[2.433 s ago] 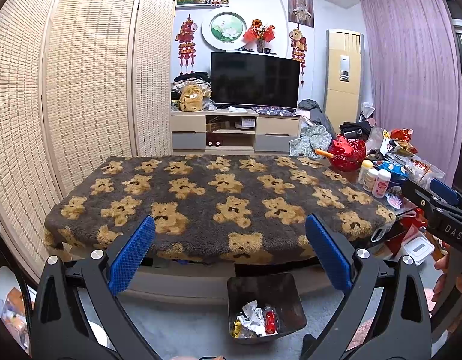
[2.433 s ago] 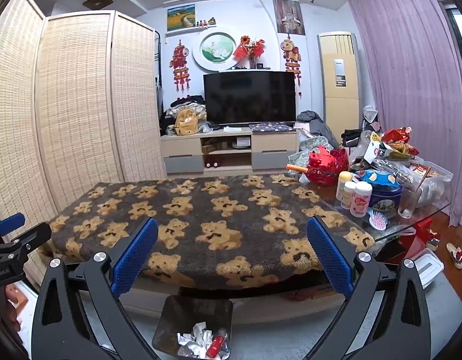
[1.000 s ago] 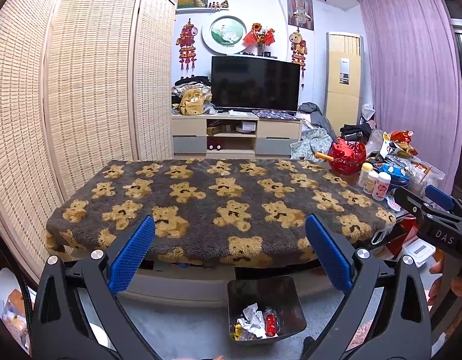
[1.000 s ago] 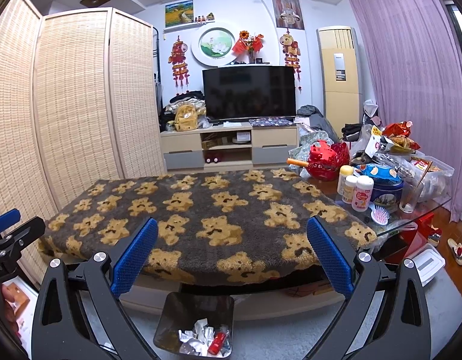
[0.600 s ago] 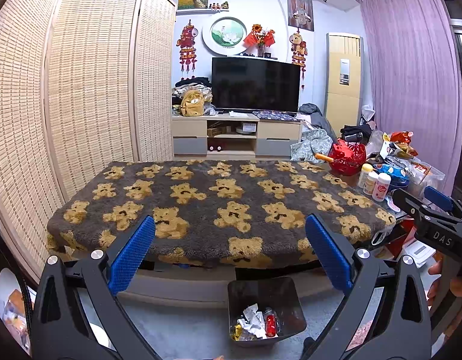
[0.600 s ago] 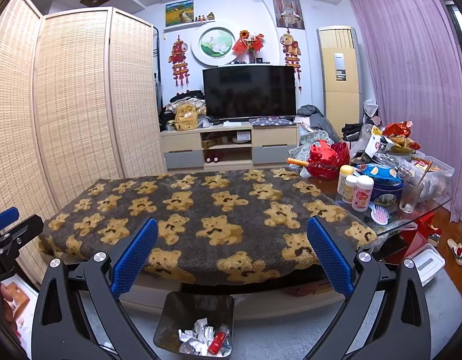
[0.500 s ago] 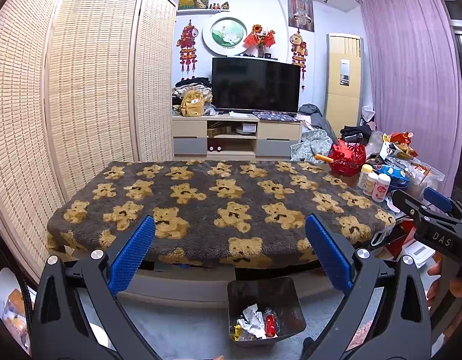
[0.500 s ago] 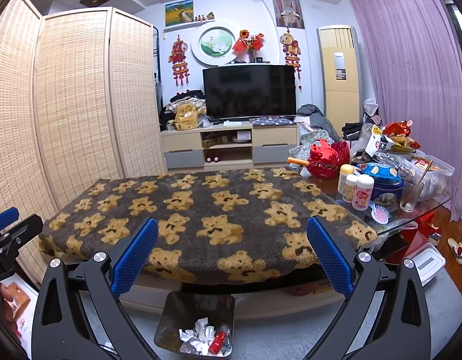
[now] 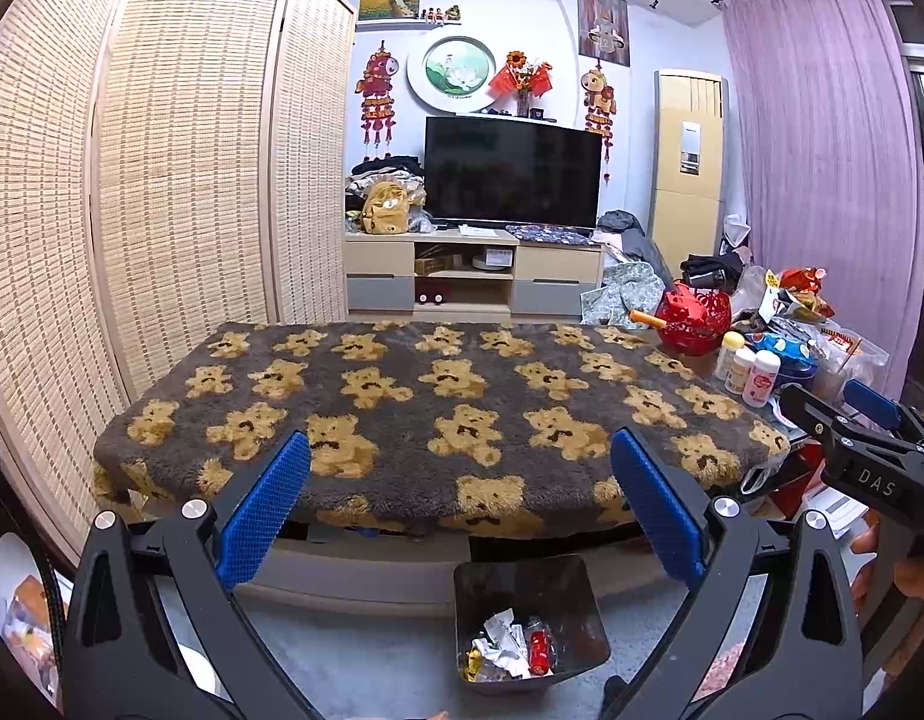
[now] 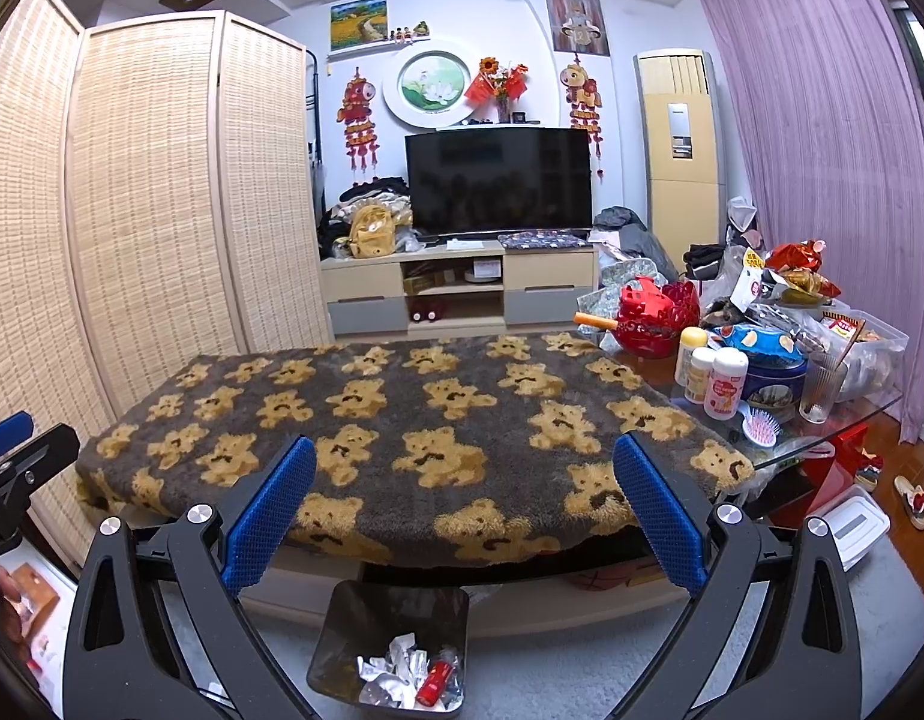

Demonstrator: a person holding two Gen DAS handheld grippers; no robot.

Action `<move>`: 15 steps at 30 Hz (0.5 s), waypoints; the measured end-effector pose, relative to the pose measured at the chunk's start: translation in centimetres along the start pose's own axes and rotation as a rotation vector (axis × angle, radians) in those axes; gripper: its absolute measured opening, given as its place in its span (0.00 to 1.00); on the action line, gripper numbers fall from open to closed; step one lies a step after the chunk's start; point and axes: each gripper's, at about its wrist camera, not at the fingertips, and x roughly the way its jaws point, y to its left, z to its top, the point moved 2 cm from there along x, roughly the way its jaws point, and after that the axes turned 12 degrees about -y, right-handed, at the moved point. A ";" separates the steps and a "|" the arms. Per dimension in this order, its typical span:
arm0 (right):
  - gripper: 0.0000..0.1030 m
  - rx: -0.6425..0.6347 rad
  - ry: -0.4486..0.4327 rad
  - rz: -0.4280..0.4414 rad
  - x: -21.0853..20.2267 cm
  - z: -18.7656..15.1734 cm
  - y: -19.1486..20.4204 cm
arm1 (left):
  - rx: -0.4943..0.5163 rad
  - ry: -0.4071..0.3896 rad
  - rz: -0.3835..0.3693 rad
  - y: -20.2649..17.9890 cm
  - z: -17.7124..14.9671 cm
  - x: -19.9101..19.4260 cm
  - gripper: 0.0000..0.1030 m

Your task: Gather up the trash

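A dark trash bin [image 9: 531, 618] [image 10: 390, 648] stands on the floor in front of the table, holding crumpled white wrappers [image 9: 498, 648] [image 10: 396, 669] and a small red can [image 9: 539, 651] [image 10: 433, 683]. My left gripper [image 9: 459, 510] is open and empty, held above the bin and short of the table's front edge. My right gripper [image 10: 462, 510] is likewise open with nothing between its blue pads. The right gripper [image 9: 852, 450] also shows at the right edge of the left wrist view, and the left gripper [image 10: 12, 468] at the left edge of the right wrist view.
A teddy-bear blanket [image 9: 438, 396] [image 10: 414, 420] covers the low table. At its right end stand a red basket [image 10: 657, 315], bottles [image 10: 711, 378], a blue tin [image 10: 768, 378], a glass [image 10: 822, 387] and snack bags. A woven screen [image 9: 162, 180] lines the left; a TV [image 9: 513, 171] stands behind.
Both grippers have drawn back and lifted slightly from the table; they stay open and empty. The bin's contents are unchanged.
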 end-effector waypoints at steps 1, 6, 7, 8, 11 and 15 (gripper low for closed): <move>0.97 0.001 0.000 0.001 -0.1 0.0 0.0 | -0.001 -0.001 0.000 0.0 0.1 0.0 0.92; 0.97 0.002 0.000 0.001 0.0 0.0 0.0 | -0.001 0.000 0.000 0.0 0.0 -0.1 0.92; 0.97 0.000 0.000 0.000 0.0 0.0 0.0 | 0.000 0.000 0.000 0.0 0.0 -0.1 0.92; 0.97 -0.001 0.000 0.000 -0.1 0.0 0.0 | -0.001 0.000 0.001 0.0 0.0 -0.1 0.92; 0.97 0.002 0.000 0.000 0.0 0.0 0.0 | -0.002 -0.002 0.001 0.0 0.1 0.0 0.92; 0.97 0.002 0.001 0.002 -0.1 0.0 -0.1 | -0.002 -0.003 -0.001 -0.1 0.1 -0.1 0.92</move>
